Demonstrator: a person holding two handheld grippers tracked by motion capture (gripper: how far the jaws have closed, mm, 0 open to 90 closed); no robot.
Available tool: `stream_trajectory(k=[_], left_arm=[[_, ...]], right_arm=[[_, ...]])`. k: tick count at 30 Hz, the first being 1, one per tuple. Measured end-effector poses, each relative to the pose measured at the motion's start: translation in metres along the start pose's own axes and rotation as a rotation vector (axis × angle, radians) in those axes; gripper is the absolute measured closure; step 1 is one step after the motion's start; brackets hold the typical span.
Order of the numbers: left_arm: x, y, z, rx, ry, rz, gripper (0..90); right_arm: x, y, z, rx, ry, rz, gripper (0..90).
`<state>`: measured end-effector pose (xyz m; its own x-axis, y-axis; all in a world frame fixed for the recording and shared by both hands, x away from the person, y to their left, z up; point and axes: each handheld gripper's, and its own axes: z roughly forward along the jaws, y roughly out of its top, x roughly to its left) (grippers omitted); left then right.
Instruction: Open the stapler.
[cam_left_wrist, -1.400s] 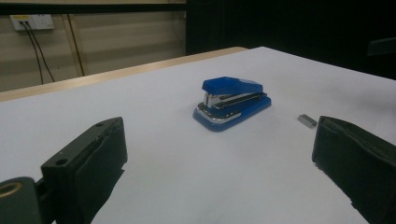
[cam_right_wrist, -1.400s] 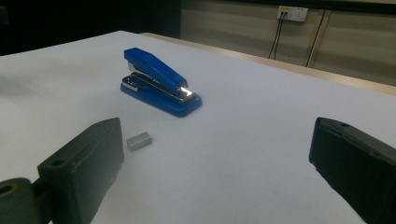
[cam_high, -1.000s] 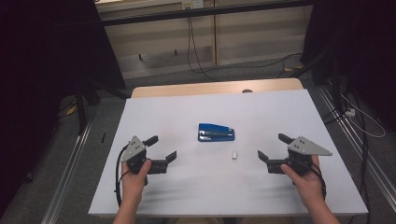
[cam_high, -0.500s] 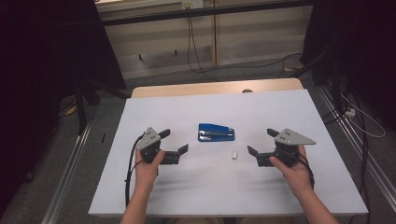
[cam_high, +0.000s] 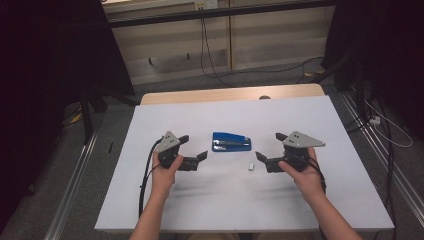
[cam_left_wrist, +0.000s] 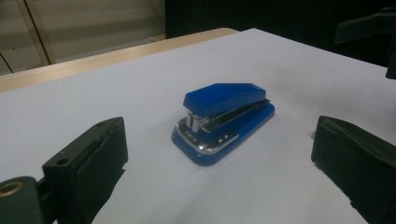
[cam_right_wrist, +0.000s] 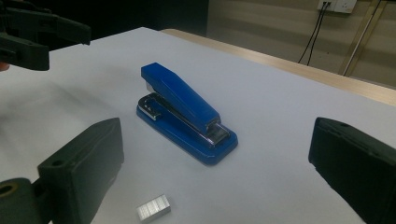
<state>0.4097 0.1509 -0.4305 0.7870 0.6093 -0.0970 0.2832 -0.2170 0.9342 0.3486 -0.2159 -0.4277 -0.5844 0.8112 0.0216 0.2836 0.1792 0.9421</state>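
Both grippers' fingers gape wide, flanking the blue metal-trimmed stapler (cam_high: 231, 141); the right gripper view reveals a silver staple strip (cam_right_wrist: 153, 207).

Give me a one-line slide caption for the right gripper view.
Open right gripper faces a blue stapler on the white table, a staple strip near its left jaw.

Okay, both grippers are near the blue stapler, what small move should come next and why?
Probably ease the left gripper forward so its open jaws straddle the blue stapler. It lies untouched on the white table, centred between those jaws in the left gripper view. The right gripper, also open, sits nearer the staple strip.
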Motion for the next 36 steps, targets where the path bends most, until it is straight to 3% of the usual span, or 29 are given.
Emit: stream_trajectory(k=[4,8,11,14,16,21,23,24,27,32,36], left_arm=[[0.003,0.004,0.006,-0.012,-0.002,-0.005,4.2],[0.007,0.007,0.018,0.010,-0.006,0.013,4.4],[0.013,0.004,0.027,0.005,-0.008,-0.011,4.6],[0.015,0.008,0.034,0.056,-0.006,0.021,4.5],[0.016,0.011,0.039,0.047,-0.038,0.014,4.9],[0.020,0.016,0.049,0.050,-0.062,0.016,4.9],[0.022,0.018,0.054,0.052,-0.057,0.033,5.0],[0.023,0.019,0.060,0.057,-0.087,0.032,5.0],[0.024,0.021,0.066,0.075,-0.099,0.062,5.9],[0.027,0.021,0.072,0.108,-0.131,0.068,14.0],[0.031,0.018,0.076,0.143,-0.126,0.073,21.6]], right_arm=[[-0.001,-0.001,0.002,0.002,0.000,0.001,2.7],[-0.002,-0.001,0.002,0.009,-0.003,0.005,2.7],[-0.004,-0.001,0.003,0.010,-0.008,0.009,2.8],[-0.005,-0.001,0.003,0.012,-0.011,0.010,2.7],[-0.005,-0.001,0.004,0.012,-0.015,0.012,2.8],[-0.005,0.000,0.005,0.024,-0.016,0.020,2.8],[-0.006,0.001,0.006,0.024,-0.019,0.020,2.8],[-0.006,0.001,0.006,0.024,-0.020,0.020,2.9],[-0.005,0.003,0.008,0.027,-0.023,0.020,2.9],[-0.003,0.007,0.013,0.028,-0.024,0.020,3.0],[0.000,0.013,0.018,0.032,-0.020,0.014,3.1]])
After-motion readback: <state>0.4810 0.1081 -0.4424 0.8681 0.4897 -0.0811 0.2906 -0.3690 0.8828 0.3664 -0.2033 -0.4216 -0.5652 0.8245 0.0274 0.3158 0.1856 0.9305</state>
